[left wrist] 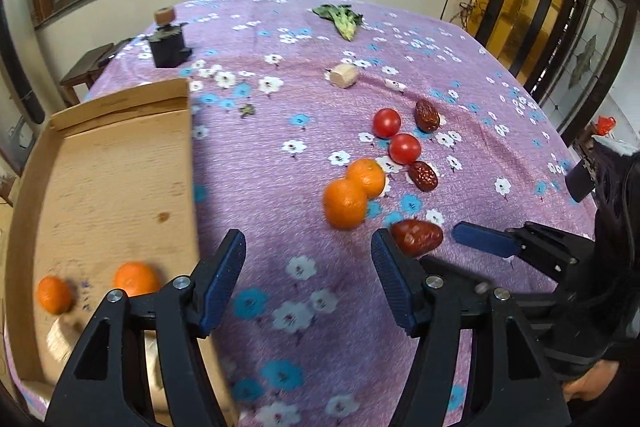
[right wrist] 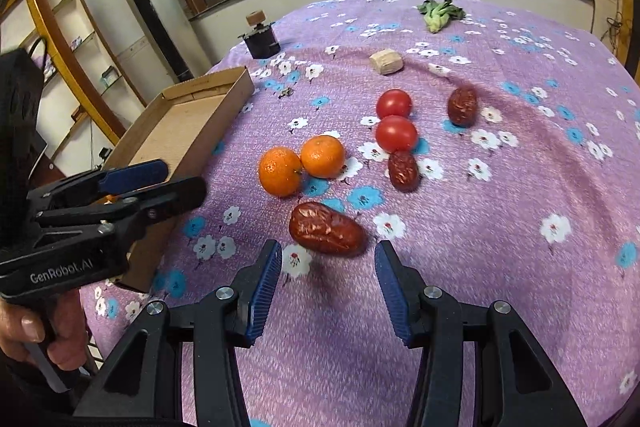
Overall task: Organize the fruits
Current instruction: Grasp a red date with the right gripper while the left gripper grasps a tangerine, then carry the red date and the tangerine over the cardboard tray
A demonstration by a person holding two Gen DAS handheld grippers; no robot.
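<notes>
Two oranges (left wrist: 352, 193) (right wrist: 300, 165), two tomatoes (left wrist: 396, 135) (right wrist: 395, 121) and three red dates lie on the purple flowered cloth. The nearest date (right wrist: 326, 229) (left wrist: 416, 237) lies just ahead of my right gripper (right wrist: 328, 263), which is open and empty. My left gripper (left wrist: 308, 251) is open and empty beside the cardboard tray (left wrist: 100, 163) (right wrist: 188, 123). Two oranges (left wrist: 94, 287) lie in the tray's near end. The right gripper (left wrist: 492, 239) shows in the left view, the left gripper (right wrist: 152, 179) in the right view.
A wooden block (left wrist: 344, 75) (right wrist: 386, 61), a green vegetable (left wrist: 340, 17) (right wrist: 440, 13) and a black device with a wooden knob (left wrist: 168, 41) (right wrist: 260, 35) lie farther back. Another date (left wrist: 427, 115) (right wrist: 462, 105) lies right of the tomatoes.
</notes>
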